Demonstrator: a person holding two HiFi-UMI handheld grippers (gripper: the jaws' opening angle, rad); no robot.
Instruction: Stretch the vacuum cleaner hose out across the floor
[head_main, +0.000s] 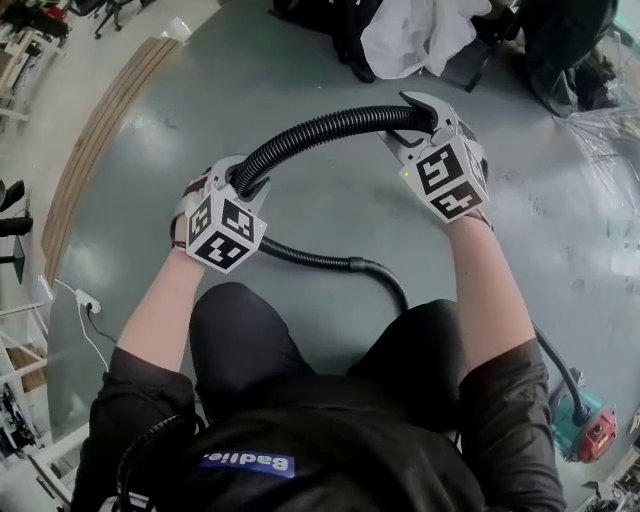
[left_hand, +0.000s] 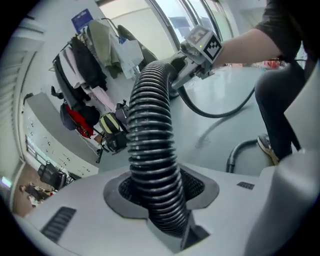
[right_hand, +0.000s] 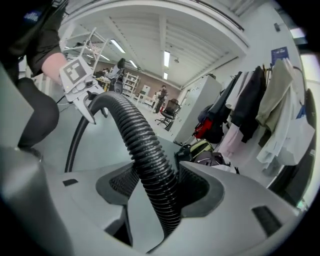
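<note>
Two grips on one hose (head_main: 320, 125). Arches black and ribbed in the air above floor (head_main: 300, 60), spanning from hand to hand. Sits pinched in left gripper (head_main: 245, 182) at the arch's left foot, jaws closed round the ribs, pads pressing on both sides. Reaches right gripper (head_main: 432, 118) at the arch's far end, clamped there too, jaws set wide yet snug against the tube. Drops from the left gripper to the floor, curves close by legs (head_main: 245, 340) through a smooth cuff (head_main: 360, 265), then trails on toward a teal machine (head_main: 585, 432). Beyond the arch, clothes (head_main: 420, 35) heaped well apart from it.
</note>
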